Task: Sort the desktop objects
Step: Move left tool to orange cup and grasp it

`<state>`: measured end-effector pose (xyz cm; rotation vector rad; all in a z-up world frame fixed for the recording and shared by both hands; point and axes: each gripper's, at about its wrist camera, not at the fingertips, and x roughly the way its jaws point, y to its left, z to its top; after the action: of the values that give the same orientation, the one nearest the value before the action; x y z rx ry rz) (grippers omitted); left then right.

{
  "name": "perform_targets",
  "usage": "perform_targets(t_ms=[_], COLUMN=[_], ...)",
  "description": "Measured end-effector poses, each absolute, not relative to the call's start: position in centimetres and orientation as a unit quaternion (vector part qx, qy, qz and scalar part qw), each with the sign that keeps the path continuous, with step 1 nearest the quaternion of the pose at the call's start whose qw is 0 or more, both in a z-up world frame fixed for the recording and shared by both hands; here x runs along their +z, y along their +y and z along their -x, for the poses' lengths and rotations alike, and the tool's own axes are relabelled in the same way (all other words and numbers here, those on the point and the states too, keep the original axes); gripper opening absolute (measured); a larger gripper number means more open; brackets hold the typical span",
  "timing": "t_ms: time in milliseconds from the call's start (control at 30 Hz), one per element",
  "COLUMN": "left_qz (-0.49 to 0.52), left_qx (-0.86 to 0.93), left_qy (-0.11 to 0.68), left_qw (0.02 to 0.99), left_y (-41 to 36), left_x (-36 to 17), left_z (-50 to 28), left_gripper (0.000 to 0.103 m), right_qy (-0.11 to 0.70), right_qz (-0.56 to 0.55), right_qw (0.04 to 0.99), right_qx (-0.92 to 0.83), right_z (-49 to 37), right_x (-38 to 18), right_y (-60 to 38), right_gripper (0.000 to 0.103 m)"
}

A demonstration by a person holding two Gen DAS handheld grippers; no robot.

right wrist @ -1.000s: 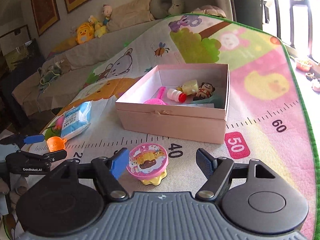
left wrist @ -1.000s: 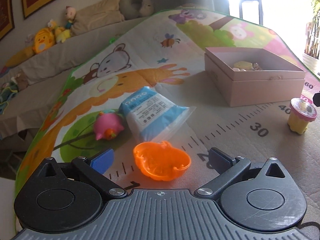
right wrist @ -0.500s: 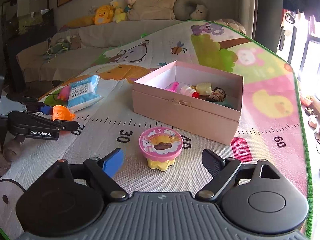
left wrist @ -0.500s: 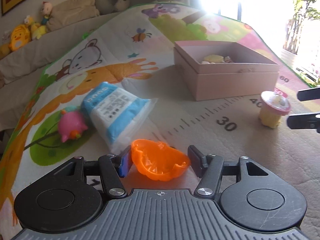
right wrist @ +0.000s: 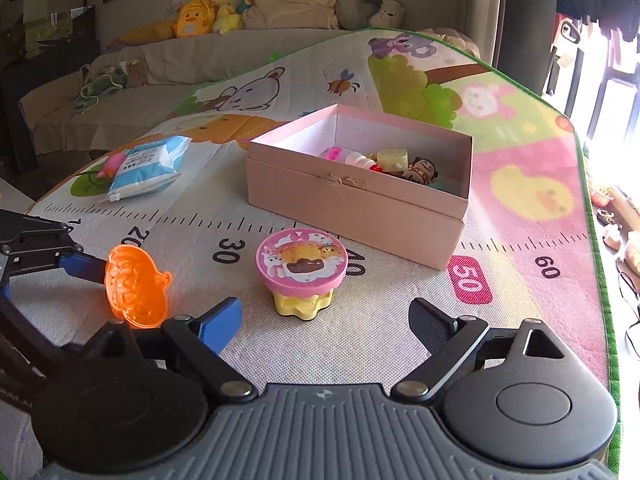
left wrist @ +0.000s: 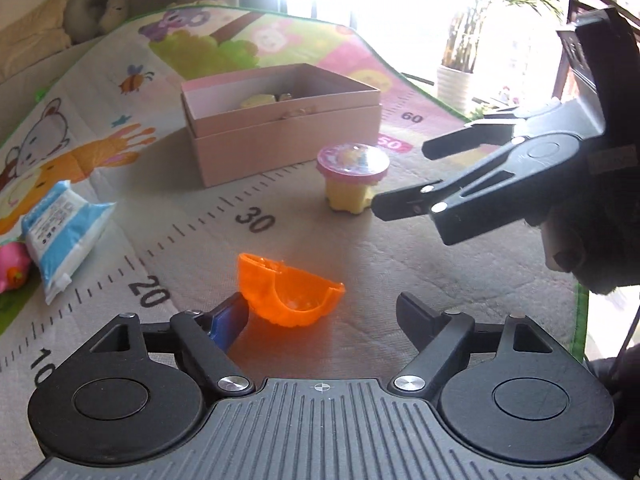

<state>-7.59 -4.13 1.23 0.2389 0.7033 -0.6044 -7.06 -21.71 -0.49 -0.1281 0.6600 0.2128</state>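
An orange pumpkin-shaped mould (left wrist: 288,296) lies tilted on the play mat between the fingers of my left gripper (left wrist: 322,308). It leans on the blue left pad, and the right finger stands clear of it. The jaws are opening. The right wrist view shows the same mould (right wrist: 136,292) on edge at the left. A yellow cup with a pink lid (right wrist: 302,276) stands upright just beyond my right gripper (right wrist: 326,312), whose jaws are opening with nothing pressed between them. In the left wrist view that cup (left wrist: 352,172) sits at the tips of the right gripper (left wrist: 402,176).
An open pink box (right wrist: 352,204) with several small toys inside stands behind the cup. A blue and white tissue pack (left wrist: 60,232) and a pink toy (left wrist: 12,268) lie at the left. The mat's green edge (right wrist: 600,280) runs along the right.
The left gripper closed around the orange mould, carried it right toward the cup, then spread its fingers, and the mould now lies tilted. The right gripper's fingers widened.
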Motion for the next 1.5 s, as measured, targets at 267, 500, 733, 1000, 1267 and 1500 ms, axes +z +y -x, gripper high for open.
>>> perform_targets(t_ms=[267, 500, 733, 1000, 1267, 1500], left_qz=[-0.156, -0.129, -0.109, -0.124, -0.106, -0.087], left_qx=[-0.253, -0.220, -0.204, -0.232, -0.233, -0.215], left_qy=[0.318, 0.336, 0.345, 0.330, 0.331, 0.342], left_qw=[0.900, 0.907, 0.910, 0.907, 0.908, 0.910], left_y=[-3.7, -3.1, -2.7, -3.7, -4.1, -3.9], left_x=[1.3, 0.6, 0.3, 0.1, 0.3, 0.4], left_z=[7.5, 6.2, 5.4, 6.6, 7.0, 5.5], left_gripper=[0.096, 0.096, 0.101, 0.101, 0.101, 0.086], right_qy=[0.336, 0.345, 0.345, 0.342, 0.342, 0.343], right_qz=[0.042, 0.026, 0.006, 0.000, -0.004, 0.002], right_qw=[0.937, 0.935, 0.936, 0.937, 0.936, 0.937], right_qx=[0.089, 0.074, 0.067, 0.073, 0.077, 0.074], right_z=[7.6, 7.8, 7.8, 7.8, 7.7, 7.7], right_x=[-1.5, -2.8, -3.3, -3.4, -3.3, -3.4], right_y=[-22.8, -23.1, -23.6, -23.8, -23.9, -23.7], right_gripper=[0.098, 0.099, 0.103, 0.103, 0.103, 0.103])
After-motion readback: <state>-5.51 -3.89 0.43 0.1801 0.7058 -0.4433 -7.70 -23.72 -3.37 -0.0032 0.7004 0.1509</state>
